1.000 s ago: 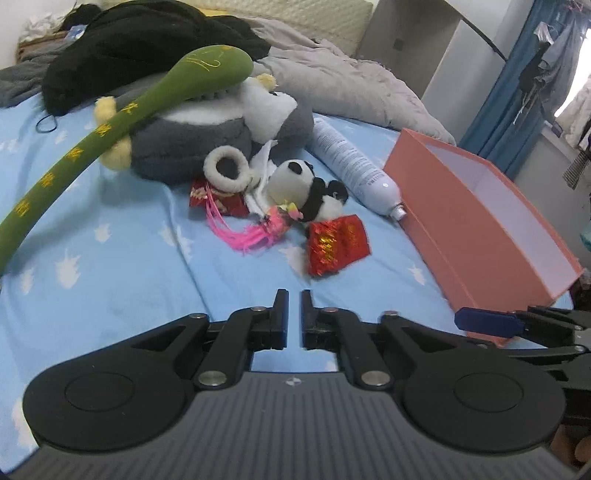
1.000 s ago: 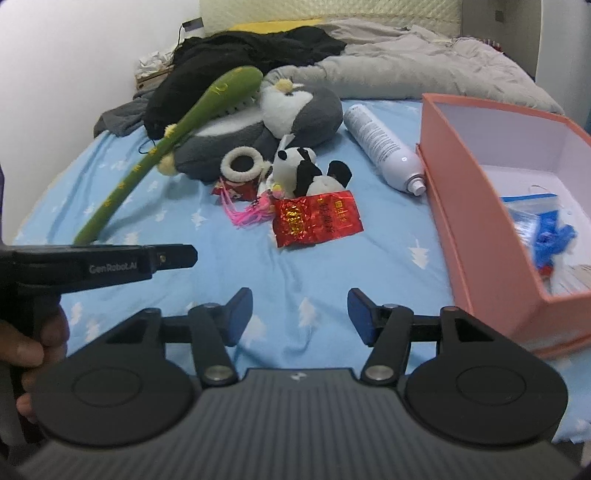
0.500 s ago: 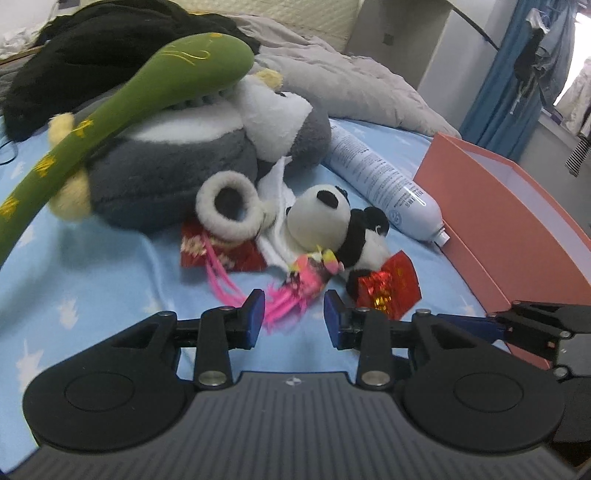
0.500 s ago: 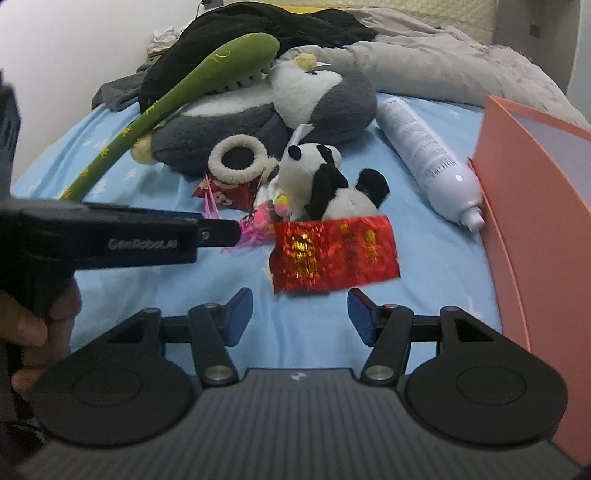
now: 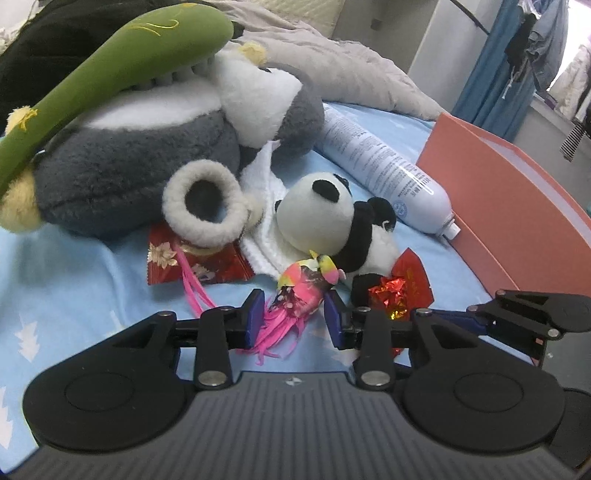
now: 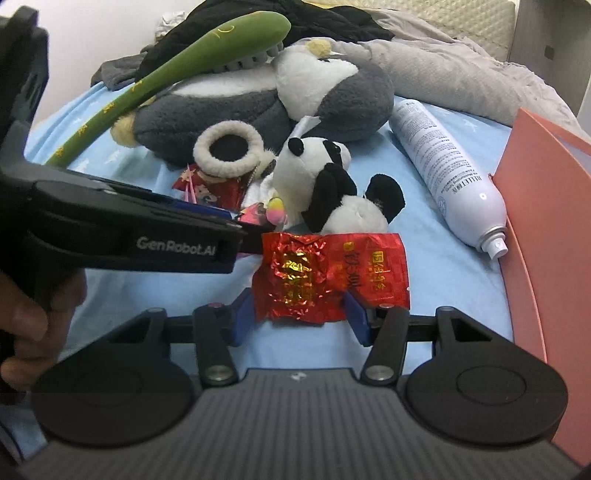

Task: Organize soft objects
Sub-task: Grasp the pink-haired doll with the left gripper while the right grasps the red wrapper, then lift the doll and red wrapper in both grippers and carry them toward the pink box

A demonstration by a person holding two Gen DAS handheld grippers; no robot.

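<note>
My left gripper (image 5: 295, 317) is open, its jaws on either side of a pink tasselled trinket (image 5: 301, 293) lying on the blue sheet. My right gripper (image 6: 299, 319) is open around the near edge of a red foil packet (image 6: 332, 273). A small panda plush (image 5: 332, 225) lies just beyond both; it also shows in the right wrist view (image 6: 332, 184). Behind it are a fluffy cream ring (image 5: 203, 206), a second red packet (image 5: 192, 262), a large grey-and-white plush (image 5: 147, 147) and a long green plush (image 5: 110, 70).
An orange box (image 5: 498, 177) stands open at the right. A white spray bottle (image 6: 447, 166) lies beside it. Grey blanket (image 5: 351, 77) and black clothing (image 6: 295, 18) are piled at the back. The left gripper's body (image 6: 129, 229) crosses the right wrist view.
Both grippers have moved forward to the pile. The left gripper, shut a second ago, has opened around the pink trinket. The right gripper now straddles the red packet.
</note>
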